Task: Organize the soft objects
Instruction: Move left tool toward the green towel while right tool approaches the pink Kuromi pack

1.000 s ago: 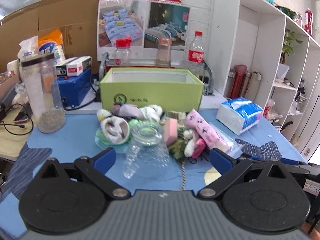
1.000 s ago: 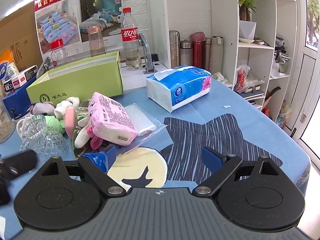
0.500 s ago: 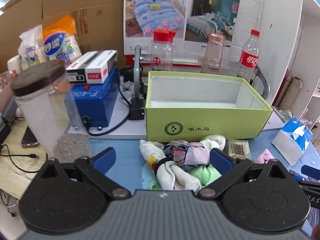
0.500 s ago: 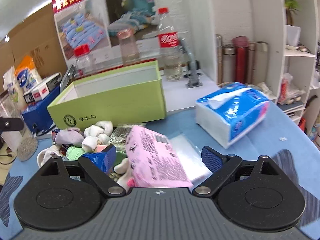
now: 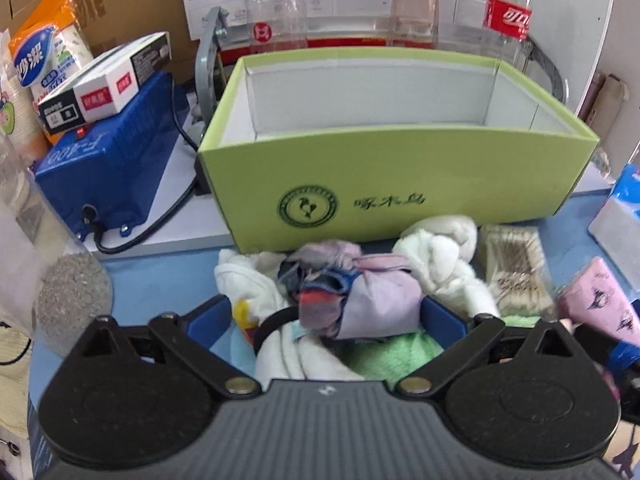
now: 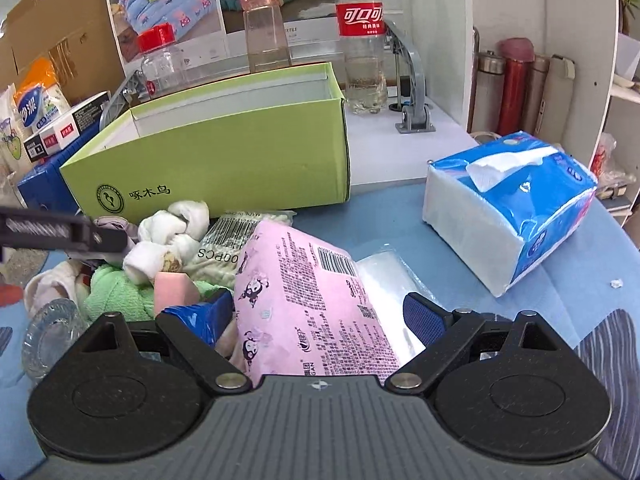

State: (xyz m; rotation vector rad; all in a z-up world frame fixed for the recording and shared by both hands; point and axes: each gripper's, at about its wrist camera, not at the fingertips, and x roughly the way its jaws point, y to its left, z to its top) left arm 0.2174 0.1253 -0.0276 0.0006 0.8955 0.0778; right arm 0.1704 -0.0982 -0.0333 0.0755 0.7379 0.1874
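The left claw stood open around the lilac sock bundle, gripping nothing. The right claw gaped astride the pink tissue pack, also empty. Closing might have snagged neighbouring socks or toppled the glass cup.

a cluttered home workroom: bedding poster upper left, white shelving with flasks at right, cardboard behind the counter.

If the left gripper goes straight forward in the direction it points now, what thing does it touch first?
Most likely the lavender knotted cloth bundle, which sits between the open fingers of the left gripper in the left wrist view. Behind it stands the front wall of the green box. Depth is hard to judge here.
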